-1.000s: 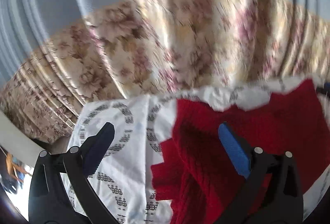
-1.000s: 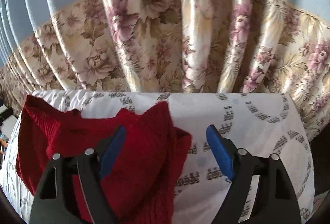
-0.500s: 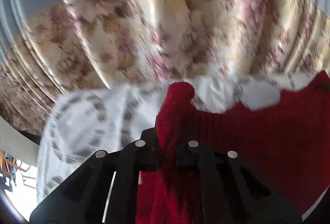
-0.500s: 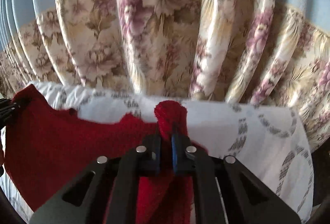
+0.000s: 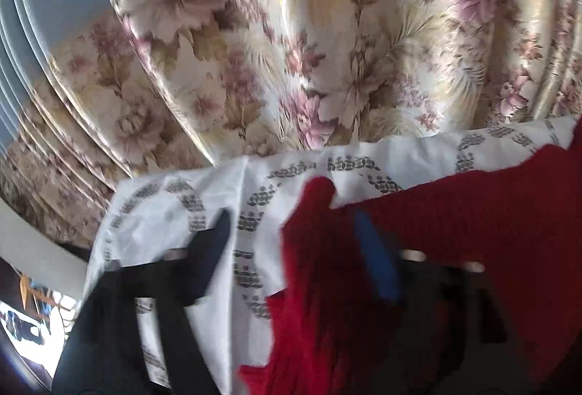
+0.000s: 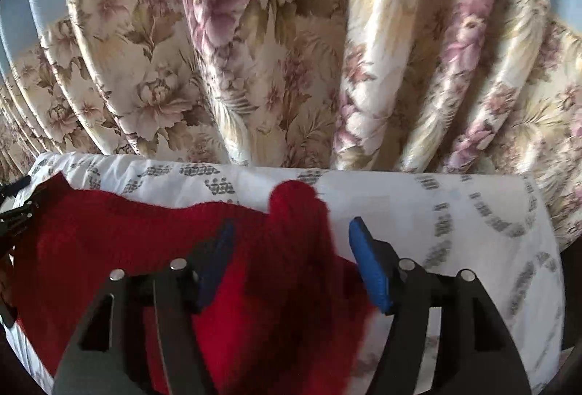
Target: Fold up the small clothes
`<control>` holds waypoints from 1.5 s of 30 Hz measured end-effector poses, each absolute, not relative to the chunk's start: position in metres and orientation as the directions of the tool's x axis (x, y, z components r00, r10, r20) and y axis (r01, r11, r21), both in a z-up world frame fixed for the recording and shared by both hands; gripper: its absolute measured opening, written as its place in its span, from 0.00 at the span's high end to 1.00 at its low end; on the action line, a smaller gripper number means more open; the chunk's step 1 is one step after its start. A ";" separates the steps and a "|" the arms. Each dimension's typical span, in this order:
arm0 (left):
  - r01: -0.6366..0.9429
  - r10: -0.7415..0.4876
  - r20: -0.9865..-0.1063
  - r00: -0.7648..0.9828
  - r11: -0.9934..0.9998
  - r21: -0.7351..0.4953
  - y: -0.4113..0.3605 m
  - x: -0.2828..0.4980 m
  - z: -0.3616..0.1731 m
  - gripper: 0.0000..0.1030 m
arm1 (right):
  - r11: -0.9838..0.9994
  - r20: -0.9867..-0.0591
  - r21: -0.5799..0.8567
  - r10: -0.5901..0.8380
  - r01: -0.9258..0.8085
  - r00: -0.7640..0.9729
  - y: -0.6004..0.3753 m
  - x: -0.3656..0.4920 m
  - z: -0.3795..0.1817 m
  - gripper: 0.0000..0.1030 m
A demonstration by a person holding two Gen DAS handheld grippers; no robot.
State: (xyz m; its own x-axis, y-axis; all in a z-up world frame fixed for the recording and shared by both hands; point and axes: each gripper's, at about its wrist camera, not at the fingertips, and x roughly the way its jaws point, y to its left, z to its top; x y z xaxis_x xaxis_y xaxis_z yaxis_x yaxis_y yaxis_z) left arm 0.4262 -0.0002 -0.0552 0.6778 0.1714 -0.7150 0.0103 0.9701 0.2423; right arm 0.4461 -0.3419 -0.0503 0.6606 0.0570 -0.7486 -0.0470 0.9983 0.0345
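Observation:
A red knitted garment [image 5: 454, 231] lies on a white cloth with grey printed rings [image 5: 174, 213]. In the left wrist view my left gripper [image 5: 291, 231] is blurred, its jaws opening. A pinched-up ridge of the red knit [image 5: 316, 191] stands loose between its fingers, nearer the blue pad [image 5: 374, 260]. In the right wrist view my right gripper [image 6: 291, 231] is also opening, and a raised peak of the same garment [image 6: 294, 202] sits between its pads with gaps on both sides. The garment [image 6: 109, 238] spreads out to the left there.
A pleated floral curtain [image 6: 291, 67] with a pale blue top hangs just behind the table's far edge. The white cloth [image 6: 454, 213] runs bare to the right of the garment. At the left edge of the right wrist view black parts of the other gripper [image 6: 14, 209] show.
Both grippers stood open over the garment, then shut on pinched folds of red knit. Now both have opened again, leaving the folds standing, and the left one has sunk lower.

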 end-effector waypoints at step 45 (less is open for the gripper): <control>-0.100 0.146 -0.701 0.698 0.989 0.106 0.025 0.238 -0.067 0.88 | 1.000 -0.672 -0.010 0.005 -0.016 0.740 -0.367 0.226 -0.076 0.92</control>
